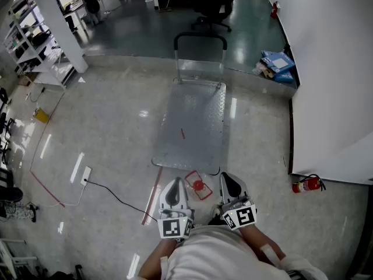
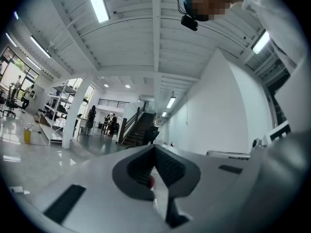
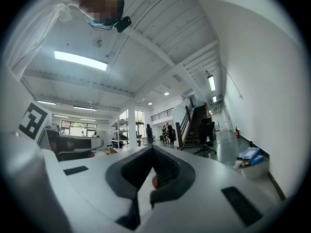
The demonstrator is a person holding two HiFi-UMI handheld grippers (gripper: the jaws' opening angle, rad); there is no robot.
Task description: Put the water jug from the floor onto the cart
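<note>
Head view: left claw [image 1: 174, 186] and right claw [image 1: 229, 182] are both closed, holding nothing, near the cart [image 1: 192, 121]. No water jug shows; probably heavy, so grab its handle.

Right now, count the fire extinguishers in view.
2. One fire extinguisher lies by the white wall's near corner; a second extinguisher stands far back along the wall. Others may be hidden.

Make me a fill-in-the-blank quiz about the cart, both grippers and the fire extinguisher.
The cart has its handle at the ___ end, away from the person.
The left gripper and right gripper both have jaws that are ___.
The fire extinguisher beside the white wall is coloured ___.
Missing words: far; shut; red.
</note>
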